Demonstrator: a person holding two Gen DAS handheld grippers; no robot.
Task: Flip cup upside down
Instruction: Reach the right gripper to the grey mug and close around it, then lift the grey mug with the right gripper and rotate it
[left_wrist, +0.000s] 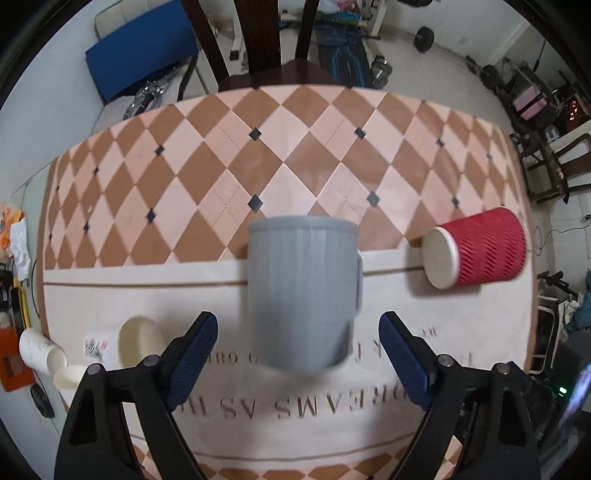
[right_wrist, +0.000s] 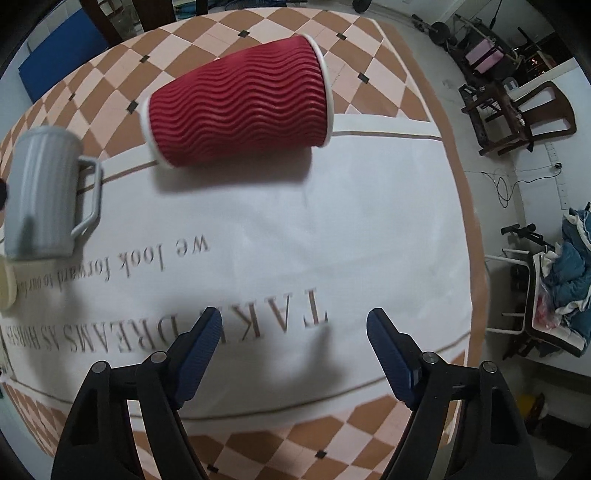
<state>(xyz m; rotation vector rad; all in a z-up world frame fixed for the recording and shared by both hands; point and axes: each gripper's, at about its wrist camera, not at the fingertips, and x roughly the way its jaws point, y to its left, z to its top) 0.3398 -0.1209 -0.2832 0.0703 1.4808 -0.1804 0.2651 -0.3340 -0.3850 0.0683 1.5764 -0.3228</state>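
A grey ribbed mug (left_wrist: 303, 291) stands on the table just ahead of my left gripper (left_wrist: 298, 325), its handle to the right. The gripper is open and its jaws flank the mug's lower part without touching. The mug also shows in the right wrist view (right_wrist: 40, 192) at the far left. A red ribbed paper cup (right_wrist: 240, 103) lies on its side ahead of my right gripper (right_wrist: 294, 321), which is open and empty. The red cup also shows in the left wrist view (left_wrist: 480, 251), white base toward me.
A tablecloth (right_wrist: 295, 229) with checkered border and printed words covers the table. A cream cup (left_wrist: 138, 339) and white paper cups (left_wrist: 40, 350) lie at the left. Chairs (right_wrist: 524, 118) and clutter stand beyond the table's right edge.
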